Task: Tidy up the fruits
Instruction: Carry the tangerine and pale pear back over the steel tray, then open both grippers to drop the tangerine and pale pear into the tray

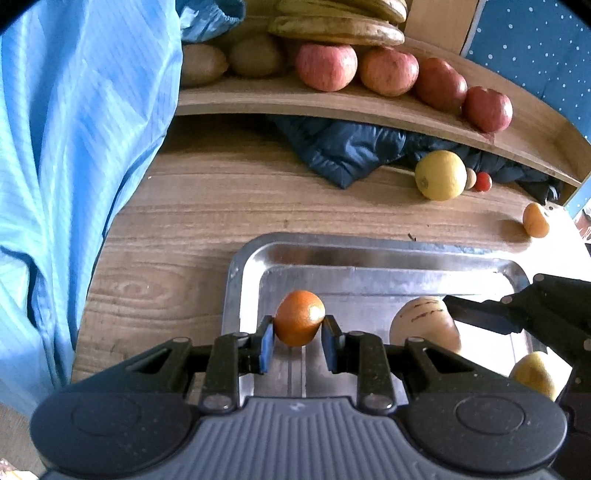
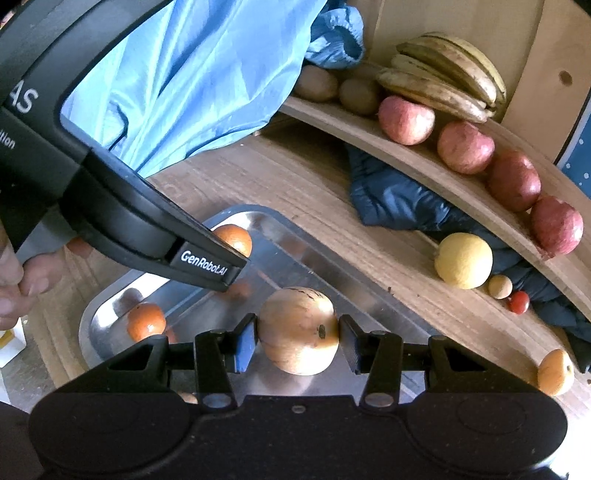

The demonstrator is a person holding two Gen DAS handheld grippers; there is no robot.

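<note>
My left gripper point(image 1: 298, 336) is shut on a small orange point(image 1: 300, 317) over the left part of a steel tray point(image 1: 236, 280). My right gripper point(image 2: 297, 338) is shut on a pale tan striped melon point(image 2: 298, 330) over the same tray point(image 2: 96, 317). The melon also shows in the left wrist view point(image 1: 424, 325), with a right finger point(image 1: 480, 314) on it. The left gripper's body point(image 2: 147, 229) crosses the right wrist view and hides part of the held orange point(image 2: 236, 238). Another orange point(image 2: 146, 321) lies in the tray.
A wooden shelf point(image 1: 369, 107) holds several red apples point(image 1: 327, 66), kiwis point(image 1: 255, 55) and bananas point(image 1: 336, 29). On the wooden table lie a yellow lemon point(image 1: 439, 175), a cherry tomato point(image 1: 482, 181), an orange point(image 1: 535, 219) and a dark jacket point(image 1: 343, 147). A blue sleeve point(image 1: 74, 147) fills the left.
</note>
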